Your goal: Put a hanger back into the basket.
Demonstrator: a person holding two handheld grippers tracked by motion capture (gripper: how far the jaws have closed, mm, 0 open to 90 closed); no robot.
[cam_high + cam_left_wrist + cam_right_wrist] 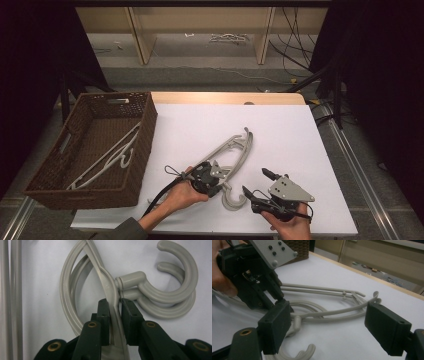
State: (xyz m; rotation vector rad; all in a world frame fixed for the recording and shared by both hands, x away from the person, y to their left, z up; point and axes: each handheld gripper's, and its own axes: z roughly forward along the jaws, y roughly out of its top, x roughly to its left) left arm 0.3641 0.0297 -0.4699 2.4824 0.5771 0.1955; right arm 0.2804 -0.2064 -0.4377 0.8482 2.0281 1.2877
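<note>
Two pale grey plastic clothes hangers (236, 159) are seen lying stacked on the white table top (280, 135) in the high view, their arms running toward one o'clock and their hooks curling at six o'clock near the table's front edge. The left gripper (220, 179) is placed over the neck of the stack, held by the left hand (182, 195). The left gripper view supplies what the overhead angle hides: the two black jaws are closed onto the flat shoulder strip of the upper hanger (110, 290), just below the point where the round hook stem joins it, with the pads (103, 315) pressed against the strip on both sides. The second hanger's hook (175, 307) is shown directly beneath the first, slightly offset.

The right gripper (256, 186) is held by the right hand (292, 225) at about four o'clock from the hangers, just beside the hooks. In the right gripper view its jaws are shown wide apart with nothing between them, and the hangers (324, 312) are seen across the gap, along with the left gripper (278, 298) at ten o'clock.

A dark brown woven basket (145, 145) is set at nine o'clock, overhanging the table's left edge; more pale hangers (107, 160) are seen lying inside it in the high view.
</note>
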